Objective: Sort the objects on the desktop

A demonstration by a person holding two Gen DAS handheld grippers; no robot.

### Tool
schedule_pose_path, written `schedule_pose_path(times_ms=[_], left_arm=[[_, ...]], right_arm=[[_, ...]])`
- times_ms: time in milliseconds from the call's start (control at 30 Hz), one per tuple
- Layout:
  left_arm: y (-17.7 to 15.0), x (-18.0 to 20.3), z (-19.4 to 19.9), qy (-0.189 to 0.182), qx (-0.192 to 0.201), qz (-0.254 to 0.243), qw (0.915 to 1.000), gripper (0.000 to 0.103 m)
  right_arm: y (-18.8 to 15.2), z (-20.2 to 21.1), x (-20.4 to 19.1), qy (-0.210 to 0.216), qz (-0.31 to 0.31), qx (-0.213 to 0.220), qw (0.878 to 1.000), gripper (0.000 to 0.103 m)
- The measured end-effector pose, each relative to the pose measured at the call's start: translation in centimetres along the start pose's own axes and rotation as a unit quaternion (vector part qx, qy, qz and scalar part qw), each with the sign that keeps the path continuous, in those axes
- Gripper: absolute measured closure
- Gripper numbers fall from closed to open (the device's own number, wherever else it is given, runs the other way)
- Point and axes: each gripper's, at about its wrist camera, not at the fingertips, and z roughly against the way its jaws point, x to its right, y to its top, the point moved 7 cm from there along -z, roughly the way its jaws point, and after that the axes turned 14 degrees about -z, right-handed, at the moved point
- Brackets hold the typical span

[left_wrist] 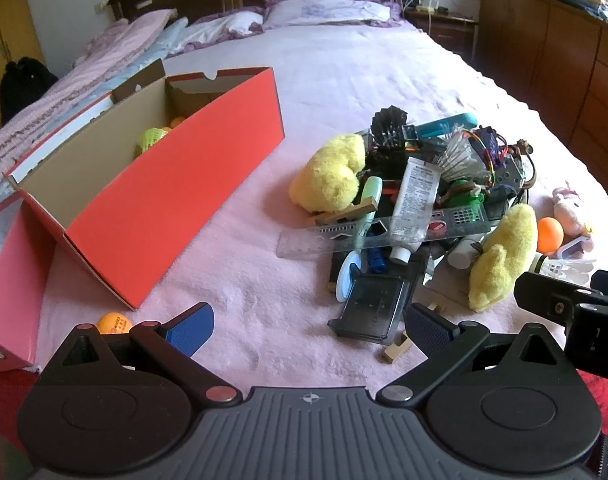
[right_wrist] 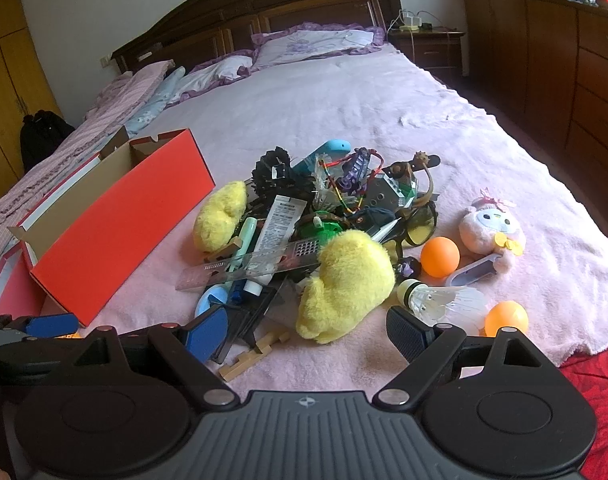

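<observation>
Left gripper [left_wrist: 308,330], right gripper [right_wrist: 306,330] both spread wide, empty; open red cardboard box [left_wrist: 176,200] at 10 o'clock of mixed clutter pile [left_wrist: 420,196].

The box [left_wrist: 152,200] lies left of the heap [left_wrist: 416,200] on the bed [left_wrist: 364,76], a ball [left_wrist: 114,323] before it.

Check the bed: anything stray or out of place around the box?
Yes. One orange ping-pong ball lies on the blanket beside the red box's near corner, apart from the pile, outside the box.
</observation>
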Motion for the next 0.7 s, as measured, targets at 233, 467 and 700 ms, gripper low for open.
schedule_pose_path(times_ms=[233,467,700], left_arm=[[0.01,-0.26,0.06,-0.003,0.000,0.009,1.0000,0.000],[0.09,-0.11,0.14,0.000,-0.001,0.012,0.9999,0.000],[0.28,0.01,0.06,0.001,-0.002,0.013,0.9999,0.000]], right_arm=[[0.05,0.06,-0.14,0.003,-0.001,-0.001,1.000,0.015],[-0.08,-0.02,-0.08,0.004,-0.001,-0.003,1.000,0.015],[-0.15,-0.13,-0.34,0.004,0.004,-0.005,1.000,0.015]])
